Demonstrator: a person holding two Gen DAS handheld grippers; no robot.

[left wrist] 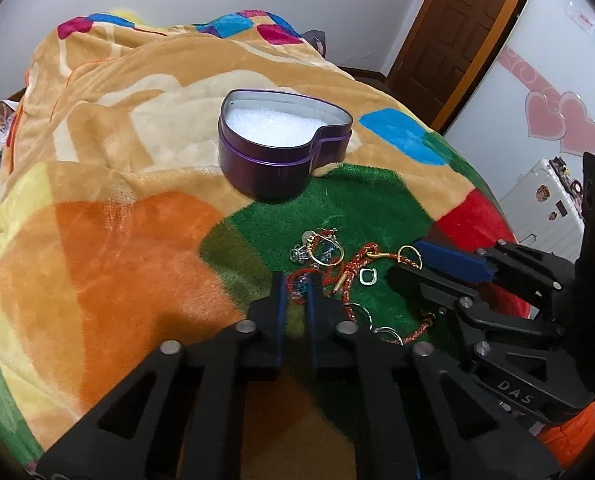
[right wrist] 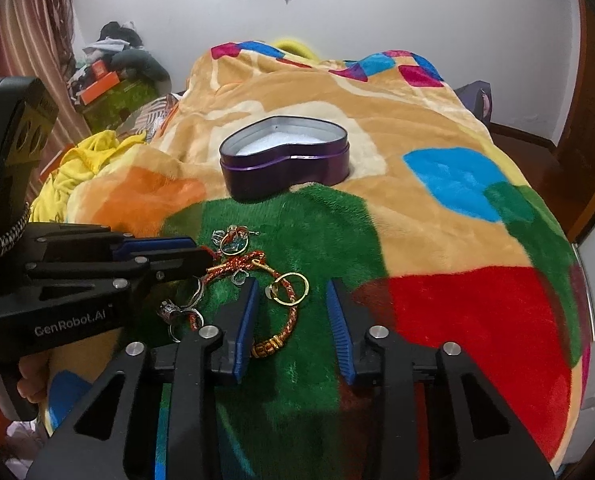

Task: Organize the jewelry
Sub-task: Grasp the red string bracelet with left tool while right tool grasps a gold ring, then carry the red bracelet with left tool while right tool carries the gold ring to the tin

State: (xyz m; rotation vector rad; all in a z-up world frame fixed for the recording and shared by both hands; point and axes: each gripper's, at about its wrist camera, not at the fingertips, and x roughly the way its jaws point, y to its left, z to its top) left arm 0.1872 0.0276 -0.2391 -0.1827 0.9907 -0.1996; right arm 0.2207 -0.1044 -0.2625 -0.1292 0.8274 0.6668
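Jewelry (left wrist: 337, 268) lay in a loose heap on the green patch of the blanket (left wrist: 97, 240), near you, and none of it had reached the heart-shaped tin (left wrist: 281, 140) yet. That purple tin sat just beyond the heap, lid off, showing only its white foam lining, so by the look of it the sorting had barely begun and every piece was left to move.

Your left tongs (left wrist: 297, 280) had come together at the near left edge of the heap; a red braided cord (left wrist: 297, 276) ran between the tips and they appeared clamped on it, though the black fingers hid the contact itself. Your right tongs (right wrist: 291, 300) stood partly apart, their blue pads either side of the orange braided bracelet (right wrist: 285, 320) with the gold ring (right wrist: 291, 289) on it, pressing on nothing yet.

Cords, rings and small charms overlapped one another, so you could expect a lifted piece to drag its neighbours along. Both pairs of tongs worked the same small heap, close beside each other, which left little room. Soft folds in the blanket could swallow a dropped ring. Off the bed, a white suitcase (left wrist: 537, 200) stood at the right, a yellow cloth (right wrist: 77, 172) and piled clutter at the far left, well apart from the work.
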